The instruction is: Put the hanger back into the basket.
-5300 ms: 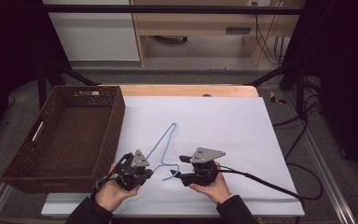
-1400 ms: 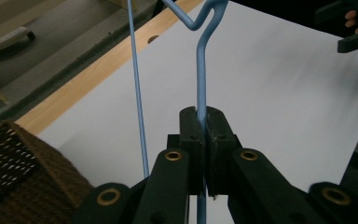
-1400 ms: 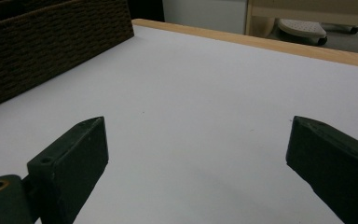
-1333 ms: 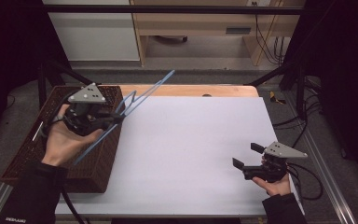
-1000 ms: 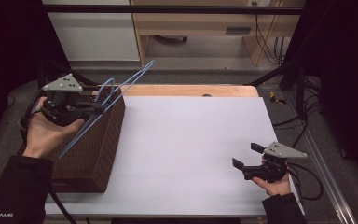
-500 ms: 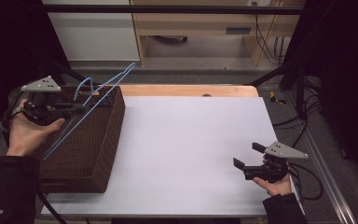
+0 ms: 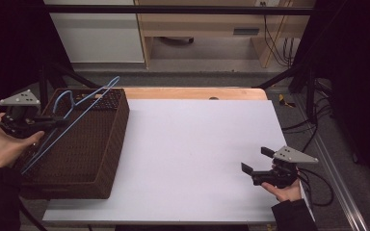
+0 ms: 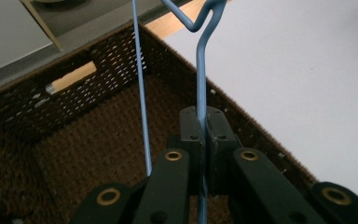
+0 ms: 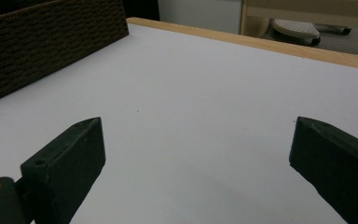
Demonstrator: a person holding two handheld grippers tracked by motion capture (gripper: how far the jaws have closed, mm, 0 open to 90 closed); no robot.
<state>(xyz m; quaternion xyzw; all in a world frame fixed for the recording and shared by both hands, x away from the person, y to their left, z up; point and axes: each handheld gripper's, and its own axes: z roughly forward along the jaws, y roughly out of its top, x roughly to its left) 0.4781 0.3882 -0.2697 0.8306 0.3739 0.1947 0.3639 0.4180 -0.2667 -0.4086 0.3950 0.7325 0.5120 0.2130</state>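
A blue wire hanger [image 7: 79,108] slants over the dark brown wicker basket [image 7: 107,144] at the table's left. My left gripper [image 7: 53,122] holds it from the basket's left side, shut on the hanger's wire. In the left gripper view the jaws pinch the blue hanger [image 8: 200,79] above the basket's inside [image 8: 74,140], at the left gripper [image 8: 205,122]. My right gripper [image 7: 255,161] rests low at the table's right front, open and holding nothing. In the right gripper view, the right gripper [image 9: 196,144] has its jaws wide apart over the white tabletop [image 9: 191,93].
The white tabletop [image 7: 192,144] has a wooden strip [image 7: 192,93] along its far edge. The wicker basket [image 9: 37,42] shows far off in the right gripper view. Cables [image 7: 318,187] trail off the table's right side by a metal rail.
My left gripper has carried the hanger from the table's front up and leftward over the basket, still moving left in the last second. The right gripper moved to the right front and opened.
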